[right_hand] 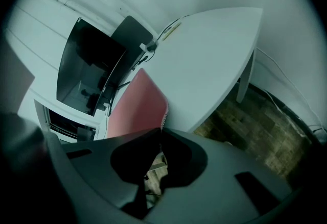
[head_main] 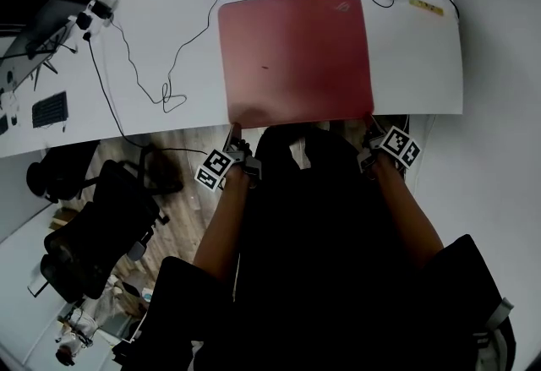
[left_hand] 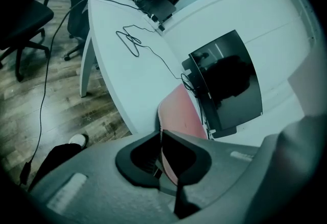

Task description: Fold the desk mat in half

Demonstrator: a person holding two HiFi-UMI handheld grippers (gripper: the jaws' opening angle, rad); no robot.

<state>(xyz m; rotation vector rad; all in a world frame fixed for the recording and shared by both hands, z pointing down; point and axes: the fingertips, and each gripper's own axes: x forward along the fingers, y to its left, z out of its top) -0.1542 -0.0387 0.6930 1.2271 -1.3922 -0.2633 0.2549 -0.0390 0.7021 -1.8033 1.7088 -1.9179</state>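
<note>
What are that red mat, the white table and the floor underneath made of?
Desk mat: matte red with a stitched edge, so probably cloth over soft rubber, though the exact material can't be told. Table: smooth plain white top, likely laminated board. Floor: brown planks with visible grain, either wood or wood-look laminate.

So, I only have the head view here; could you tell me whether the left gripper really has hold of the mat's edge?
Observer: Yes, the left gripper has its jaws closed on the near edge of the red mat.
Operator: Thank you. And the right one?
Observer: The right gripper is closed on the mat too, right at its stitched edge.
Operator: What stands beyond the mat?
Observer: A monitor, its screen dark.
</note>
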